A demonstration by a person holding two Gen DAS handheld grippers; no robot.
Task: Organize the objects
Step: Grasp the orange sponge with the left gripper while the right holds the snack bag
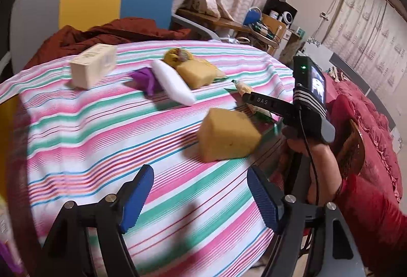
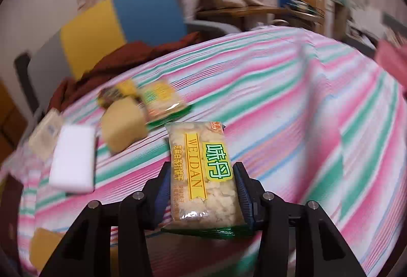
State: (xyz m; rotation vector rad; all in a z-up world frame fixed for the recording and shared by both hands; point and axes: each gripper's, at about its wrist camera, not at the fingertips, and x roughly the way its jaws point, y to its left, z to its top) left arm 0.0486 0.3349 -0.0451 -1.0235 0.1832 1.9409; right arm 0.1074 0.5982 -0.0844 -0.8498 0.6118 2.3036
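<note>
Right gripper: jaws clamped on a cracker packet, blue pads pressing both long edges, packet standing lengthwise out along the fingers, printed face up to the camera. It is held above the striped cloth, near the table's front edge.

Left gripper: jaws wide, nothing between them, hovering over bare cloth. Just ahead of its tips a yellow sponge sits on the cloth, not touched.

Only the left view shows:
- the right gripper from the side, with its camera unit lit and a hand in a red sleeve gripping the handle from below; it angles down towards the table, packet end poking out past the finger
- a purple cloth touching the left side of a white block
- a cream box standing well apart, far left
- red bedding at right

Only the right view shows:
- the packet's label and how it is gripped
- a second cracker packet lying flat behind another sponge; in the left view it is just a green edge under that sponge
- a yellow object at the bottom left edge, cut off, can't tell what it is

Both views: white block, second sponge, a dark yellow wrapped item behind, all clustered mid-table. Right view is motion-blurred, so fine contact in the cluster is unclear.
</note>
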